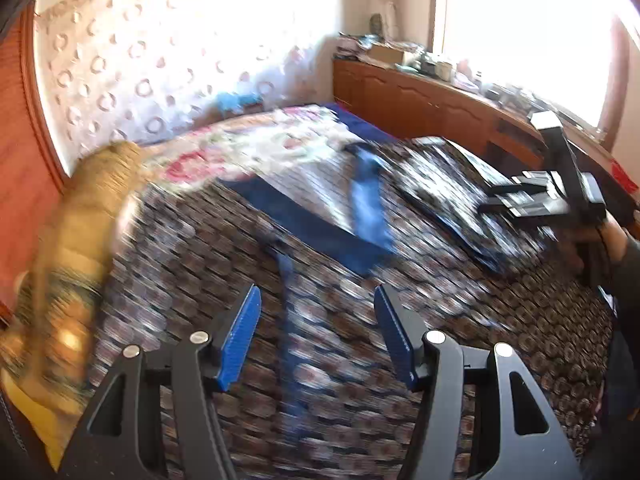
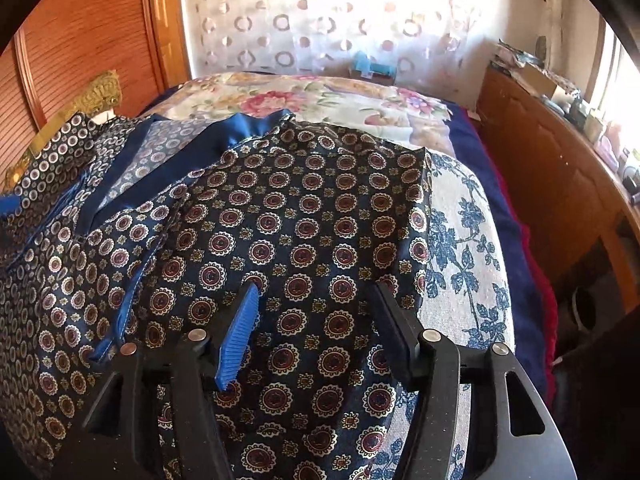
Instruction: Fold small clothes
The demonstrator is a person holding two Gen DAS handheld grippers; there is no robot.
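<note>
Bedroom. Back wall (image 2: pixel 320 12) is hung with a sheer white curtain with a ring pattern, strongly backlit. Left: orange wooden panelling (image 2: pixel 80 44), ribbed, with a moulded frame. Right: long low wooden cabinet (image 1: pixel 420 100) with arched door panels, its top cluttered with boxes and small items too blurred to identify. Window (image 1: pixel 528 28) above the cabinet, blown out by daylight. Bed (image 2: pixel 500 216) fills the middle, with a floral blanket (image 2: pixel 304 96) at its far end and a white cloth with blue leaves (image 2: pixel 464 240) at its right edge. Left-wrist view is motion-blurred.
</note>
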